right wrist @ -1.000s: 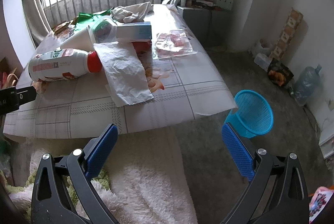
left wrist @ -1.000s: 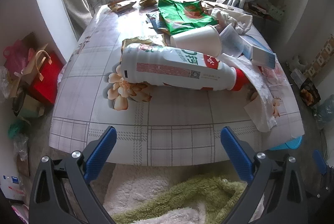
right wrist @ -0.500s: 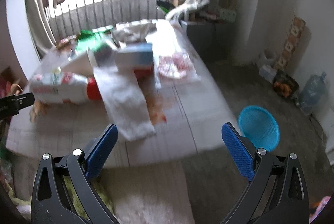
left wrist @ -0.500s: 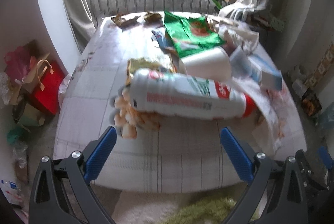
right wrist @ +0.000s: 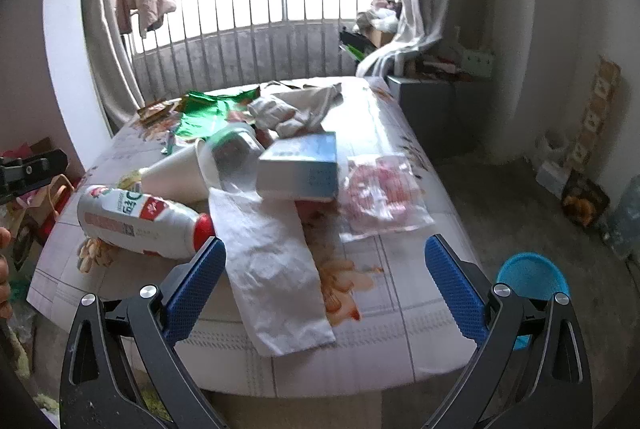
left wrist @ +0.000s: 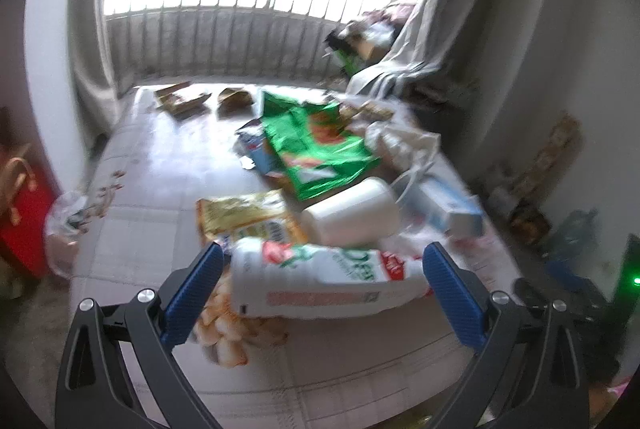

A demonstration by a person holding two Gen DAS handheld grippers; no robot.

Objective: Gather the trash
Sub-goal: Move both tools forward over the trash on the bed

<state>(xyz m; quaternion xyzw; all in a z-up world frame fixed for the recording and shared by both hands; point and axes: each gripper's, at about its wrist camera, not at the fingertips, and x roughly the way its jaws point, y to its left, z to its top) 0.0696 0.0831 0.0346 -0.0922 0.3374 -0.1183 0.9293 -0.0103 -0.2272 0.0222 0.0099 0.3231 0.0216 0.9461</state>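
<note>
A white plastic bottle with a red cap lies on its side on the table, between the wide-apart blue fingers of my open left gripper; contact cannot be told. The same bottle shows at left in the right wrist view. Behind it lie a white paper cup, a yellow snack wrapper, a green bag and a blue box. My open right gripper hovers over a white paper sheet near the table's front edge. A clear pink-printed bag lies to its right.
A blue plastic basket stands on the floor at the table's right corner. A crumpled white cloth lies at the table's back. A railing and window stand behind. A red bag sits on the floor at left.
Both grippers have moved forward and over the table. The bottle now lies between the left fingers, and the paper sheet sits under the right gripper. Both stay open.
</note>
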